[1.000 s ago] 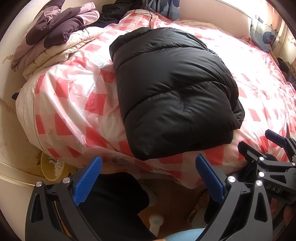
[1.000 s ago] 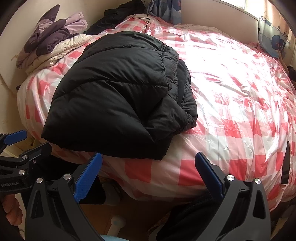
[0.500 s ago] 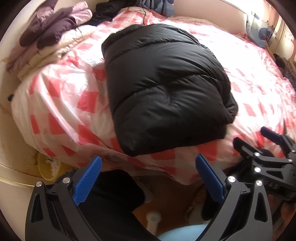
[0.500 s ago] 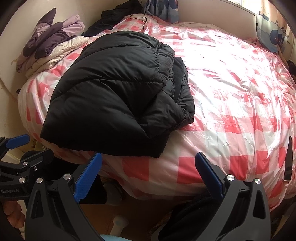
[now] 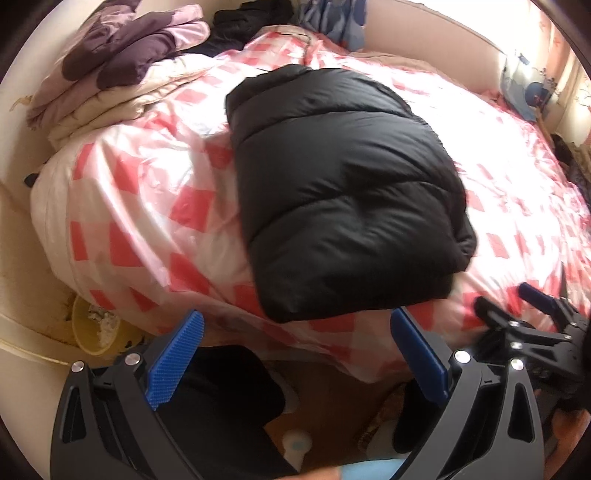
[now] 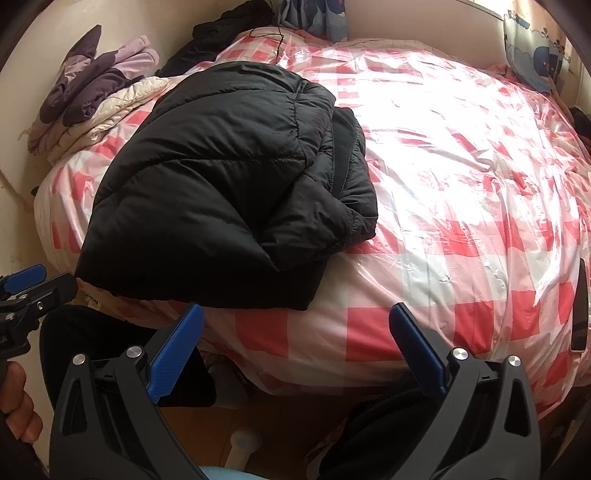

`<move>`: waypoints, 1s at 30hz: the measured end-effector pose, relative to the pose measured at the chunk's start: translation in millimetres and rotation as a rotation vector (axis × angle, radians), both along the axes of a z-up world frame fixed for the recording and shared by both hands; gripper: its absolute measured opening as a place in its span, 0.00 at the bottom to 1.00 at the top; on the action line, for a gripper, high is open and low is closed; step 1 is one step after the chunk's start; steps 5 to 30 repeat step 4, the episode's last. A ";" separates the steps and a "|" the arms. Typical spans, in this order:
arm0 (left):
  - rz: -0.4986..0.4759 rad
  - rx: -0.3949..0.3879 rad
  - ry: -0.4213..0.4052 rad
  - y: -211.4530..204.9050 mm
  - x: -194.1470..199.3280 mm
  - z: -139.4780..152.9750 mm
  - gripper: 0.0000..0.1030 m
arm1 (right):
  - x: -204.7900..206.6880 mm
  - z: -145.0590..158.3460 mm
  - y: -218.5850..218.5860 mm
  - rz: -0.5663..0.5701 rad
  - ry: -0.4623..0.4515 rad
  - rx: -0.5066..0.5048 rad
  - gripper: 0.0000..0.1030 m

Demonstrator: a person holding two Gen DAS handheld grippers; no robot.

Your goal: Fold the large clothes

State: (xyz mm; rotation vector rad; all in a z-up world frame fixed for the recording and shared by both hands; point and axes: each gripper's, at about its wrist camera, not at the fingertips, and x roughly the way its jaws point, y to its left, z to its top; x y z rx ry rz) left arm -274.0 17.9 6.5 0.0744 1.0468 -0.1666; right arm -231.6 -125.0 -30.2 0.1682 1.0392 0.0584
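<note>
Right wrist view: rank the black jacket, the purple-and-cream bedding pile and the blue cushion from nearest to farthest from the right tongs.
1. Black jacket: folded at the bed's near edge, ahead-left of the open right tongs.
2. Bedding pile: far left, by the wall.
3. Blue cushion: far right corner.

Pink-checked plastic sheet (image 6: 461,206) covering bed; purple-cream bedding (image 5: 110,70) lying piled at far-left corner; yellow bowl (image 5: 94,328) sitting on floor beside bed.

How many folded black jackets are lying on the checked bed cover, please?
1. The black puffer jacket lies folded near the bed's front edge on the checked cover. A dark heap at the far end may hide other garments; I cannot tell.
</note>
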 end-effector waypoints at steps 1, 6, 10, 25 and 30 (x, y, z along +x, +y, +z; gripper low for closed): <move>0.012 0.007 0.000 3.1 1.4 -0.5 0.94 | -0.3 -0.1 -1.4 -0.003 0.000 0.000 0.94; 0.034 0.005 0.009 9.2 4.0 -2.7 0.94 | -0.3 -0.5 -4.0 -0.008 0.003 0.001 0.94; 0.034 0.005 0.009 9.2 4.0 -2.7 0.94 | -0.3 -0.5 -4.0 -0.008 0.003 0.001 0.94; 0.034 0.005 0.009 9.2 4.0 -2.7 0.94 | -0.3 -0.5 -4.0 -0.008 0.003 0.001 0.94; 0.034 0.005 0.009 9.2 4.0 -2.7 0.94 | -0.3 -0.5 -4.0 -0.008 0.003 0.001 0.94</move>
